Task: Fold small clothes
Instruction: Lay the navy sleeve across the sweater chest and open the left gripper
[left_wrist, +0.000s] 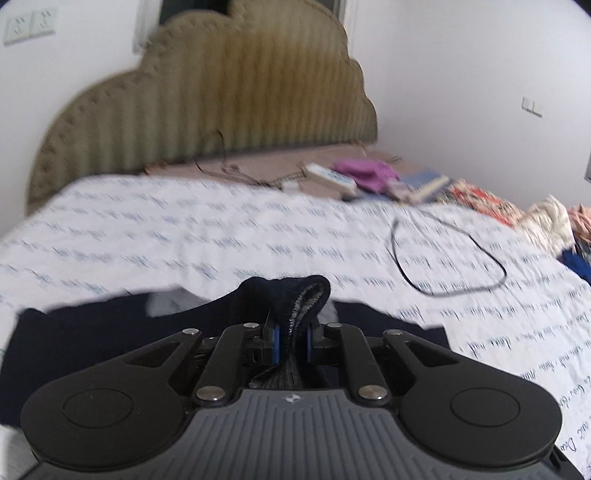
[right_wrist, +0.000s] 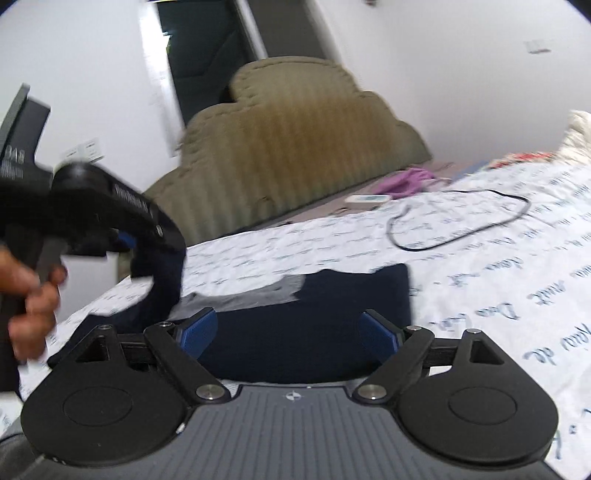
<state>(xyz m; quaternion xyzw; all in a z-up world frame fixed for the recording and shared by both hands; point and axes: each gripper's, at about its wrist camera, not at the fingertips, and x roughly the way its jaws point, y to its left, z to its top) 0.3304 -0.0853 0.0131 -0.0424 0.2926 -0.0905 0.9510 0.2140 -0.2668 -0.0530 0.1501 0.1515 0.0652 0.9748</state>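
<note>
The left gripper (left_wrist: 293, 338) is pinched tight on one edge of the soft dark blue piece of clothing with a grey inside (right_wrist: 314, 314), lifting that edge up at the left of the right wrist view. The rest lies flat on the white bed sheet with blue writing (right_wrist: 480, 277). The right gripper (right_wrist: 290, 334) hangs open and empty just over the cloth, low in the frame; I think a fold is under way, and next the lifted edge needs laying across the flat part.
</note>
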